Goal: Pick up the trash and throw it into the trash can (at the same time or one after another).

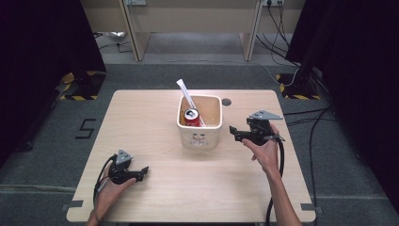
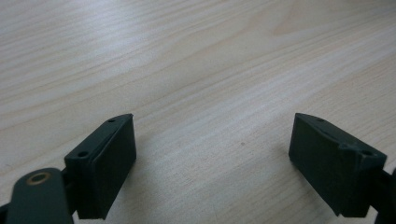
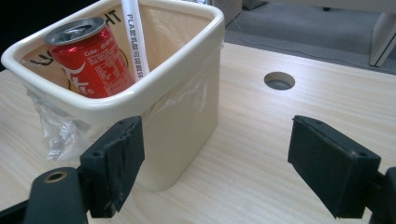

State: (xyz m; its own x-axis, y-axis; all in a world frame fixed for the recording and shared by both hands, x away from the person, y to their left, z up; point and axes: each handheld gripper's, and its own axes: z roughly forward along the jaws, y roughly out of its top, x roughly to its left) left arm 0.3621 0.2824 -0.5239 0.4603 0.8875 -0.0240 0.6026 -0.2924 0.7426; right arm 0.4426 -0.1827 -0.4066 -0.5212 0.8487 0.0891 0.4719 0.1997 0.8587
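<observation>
My right hand-held gripper [image 3: 215, 163] stood wide open and empty beside the bin [image 3: 187, 116], which looked light, stiff and slippery, best pinched at its rim.

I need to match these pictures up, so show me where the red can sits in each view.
High view: the can stands in the cream bin, mid-table, left of the white tube.
Left gripper view: not in it; bare table beyond the fingers.
Right gripper view: can upper left, inside the bin.
Shared landmark: the tube beside the can.
</observation>
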